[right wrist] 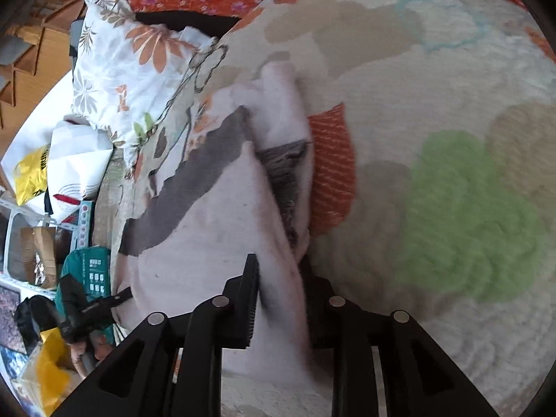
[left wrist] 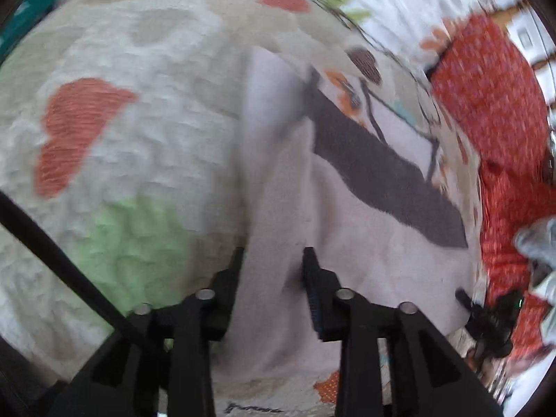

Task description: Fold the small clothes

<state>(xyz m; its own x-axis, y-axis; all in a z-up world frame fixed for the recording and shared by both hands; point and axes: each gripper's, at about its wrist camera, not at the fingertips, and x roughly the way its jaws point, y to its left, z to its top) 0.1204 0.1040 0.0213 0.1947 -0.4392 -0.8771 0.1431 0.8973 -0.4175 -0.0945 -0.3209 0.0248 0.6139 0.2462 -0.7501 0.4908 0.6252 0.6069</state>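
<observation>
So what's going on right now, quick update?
Left hand-held gripper and right hand-held gripper each shut on the pale garment. Garment, dark-banded, bunched on patterned bedspread. Nothing in the way.

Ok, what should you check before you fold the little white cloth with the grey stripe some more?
1. Left claw has white cloth with the grey stripe between its fingers: ok.
2. Right claw pinches the same cloth: ok.
3. Grips firm enough: cannot tell, picture blurred.
4. Cloth lying smooth: not ok, bunched into a ridge.
5. Flowery bedspread beside the cloth is free: ok.
</observation>
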